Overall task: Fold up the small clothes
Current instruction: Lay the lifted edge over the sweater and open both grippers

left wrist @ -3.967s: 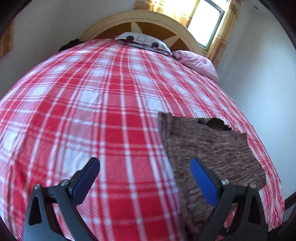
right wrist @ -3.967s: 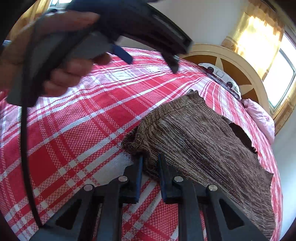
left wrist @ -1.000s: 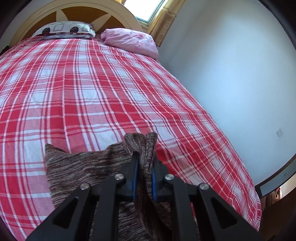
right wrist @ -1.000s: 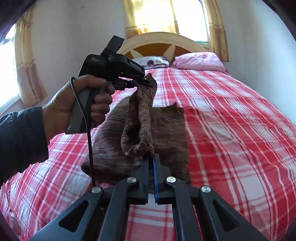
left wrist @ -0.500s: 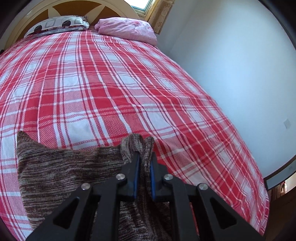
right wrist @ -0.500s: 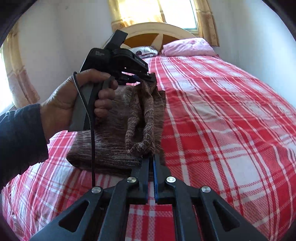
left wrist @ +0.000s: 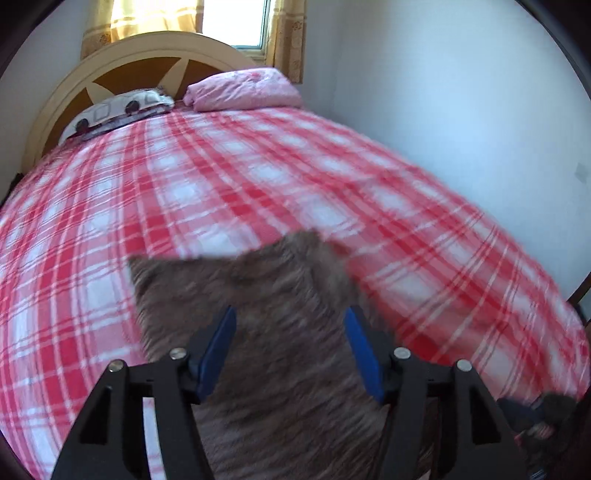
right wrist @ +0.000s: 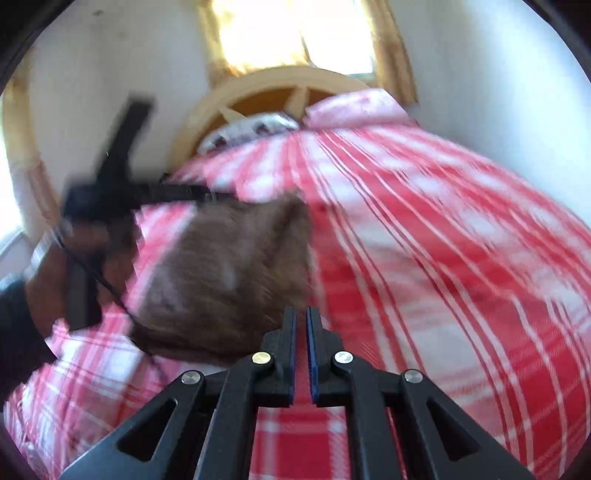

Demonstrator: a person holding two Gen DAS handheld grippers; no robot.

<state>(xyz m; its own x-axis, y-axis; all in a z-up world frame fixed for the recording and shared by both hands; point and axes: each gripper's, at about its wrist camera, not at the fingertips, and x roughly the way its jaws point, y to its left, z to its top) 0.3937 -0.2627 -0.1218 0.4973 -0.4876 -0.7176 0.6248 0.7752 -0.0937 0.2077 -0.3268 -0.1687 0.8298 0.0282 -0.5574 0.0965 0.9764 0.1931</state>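
A brown knitted garment (left wrist: 266, 295) lies folded on the red plaid bedspread (left wrist: 221, 184), blurred by motion. My left gripper (left wrist: 290, 332) hovers just above it. Its jaws are opening, the blue pads (left wrist: 218, 347) stand wide apart, and the cloth lies under them unpressed. In the right wrist view the garment (right wrist: 229, 277) sits to the left of my right gripper (right wrist: 301, 321). That gripper is shut, with only a thin slit and no cloth seen between its pads. A hand (right wrist: 74, 266) holds the left gripper's handle at the far left.
A pink pillow (left wrist: 243, 90) and a patterned pillow (left wrist: 118, 110) rest against the rounded wooden headboard (left wrist: 110, 70). A white wall (left wrist: 461, 110) runs along the bed's right side. A curtained window (right wrist: 291, 33) is behind the headboard.
The left gripper has let go of the garment's folded edge and opened wide. The raised cloth has dropped flat onto the bed. No cloth shows any longer between the right gripper's pads.
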